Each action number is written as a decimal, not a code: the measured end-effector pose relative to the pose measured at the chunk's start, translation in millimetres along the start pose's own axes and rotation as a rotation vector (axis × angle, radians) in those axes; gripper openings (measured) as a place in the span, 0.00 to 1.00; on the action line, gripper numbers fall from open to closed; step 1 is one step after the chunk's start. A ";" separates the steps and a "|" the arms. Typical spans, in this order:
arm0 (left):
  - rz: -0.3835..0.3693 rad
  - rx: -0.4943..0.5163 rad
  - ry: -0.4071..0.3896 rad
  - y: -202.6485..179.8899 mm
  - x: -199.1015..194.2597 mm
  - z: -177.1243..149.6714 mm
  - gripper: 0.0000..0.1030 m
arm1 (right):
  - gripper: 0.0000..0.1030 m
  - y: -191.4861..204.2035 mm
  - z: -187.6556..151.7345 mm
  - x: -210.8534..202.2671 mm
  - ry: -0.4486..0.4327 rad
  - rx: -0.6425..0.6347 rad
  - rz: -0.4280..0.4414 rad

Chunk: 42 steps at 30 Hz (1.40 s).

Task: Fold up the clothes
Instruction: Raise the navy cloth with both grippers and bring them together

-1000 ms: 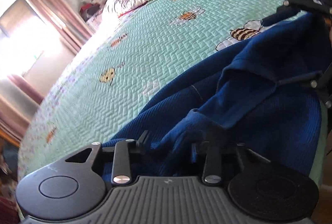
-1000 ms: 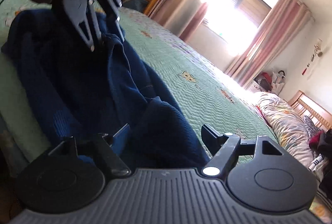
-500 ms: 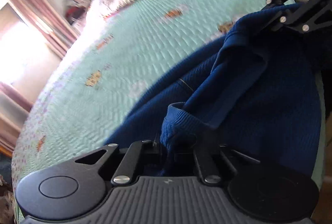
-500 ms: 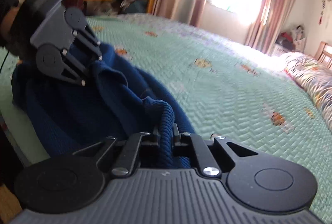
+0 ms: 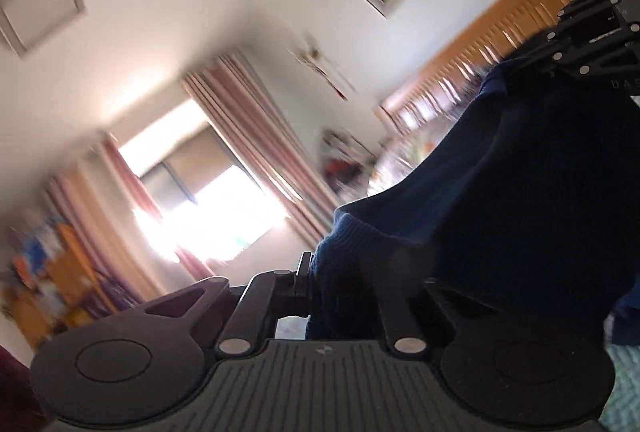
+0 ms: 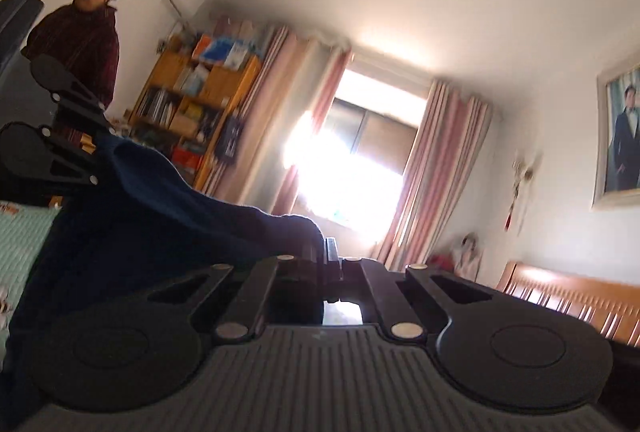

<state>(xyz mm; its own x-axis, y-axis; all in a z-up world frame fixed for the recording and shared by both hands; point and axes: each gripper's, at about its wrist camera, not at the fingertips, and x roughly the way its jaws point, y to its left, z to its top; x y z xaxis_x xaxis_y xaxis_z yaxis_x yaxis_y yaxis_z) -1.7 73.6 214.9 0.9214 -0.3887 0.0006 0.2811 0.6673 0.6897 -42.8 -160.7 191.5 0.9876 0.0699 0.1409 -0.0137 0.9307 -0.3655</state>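
A dark blue knit sweater (image 5: 500, 191) hangs stretched between my two grippers, lifted off the bed. In the left wrist view my left gripper (image 5: 328, 276) pinches a ribbed edge of the sweater; its jaws are opening slightly while the fabric stays pressed between the pads. My right gripper (image 5: 520, 61) shows at the upper right, holding the other end. In the right wrist view my right gripper (image 6: 326, 252) has its jaws closing tight on a thin fold of the sweater (image 6: 160, 211). The left gripper (image 6: 102, 147) appears at the far left, gripping the cloth.
The mint quilted bed (image 6: 20, 232) lies below at the left. A person (image 6: 80, 43) in a dark red top stands by a wooden bookshelf (image 6: 192, 99). A bright curtained window (image 6: 352, 167) faces me, with a wooden headboard (image 6: 560, 296) at the right.
The right gripper went from open to shut on the sweater. Both grippers then rose and tipped upward, lifting the sweater off the quilt; the views now show walls and window.
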 end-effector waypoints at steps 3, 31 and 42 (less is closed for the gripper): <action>0.028 0.011 0.009 -0.5 -16.3 10.2 0.11 | 0.03 -2.4 8.2 -8.4 0.008 0.034 0.033; -0.061 -0.154 -0.126 -10.7 146.0 201.1 0.32 | 0.03 -97.5 105.5 -34.9 -0.081 0.228 -0.023; -0.367 -0.413 0.795 -90.6 124.9 -199.3 0.60 | 0.31 156.7 -84.6 18.3 0.339 0.345 0.400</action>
<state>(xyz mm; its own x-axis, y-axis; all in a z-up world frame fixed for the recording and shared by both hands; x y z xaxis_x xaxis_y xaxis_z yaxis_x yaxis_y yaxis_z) 141.4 91.2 8.2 0.6273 -0.1755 -0.7588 0.5199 0.8197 0.2403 -13.6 -44.0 59.0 0.8896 0.3715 -0.2656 -0.3864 0.9223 -0.0040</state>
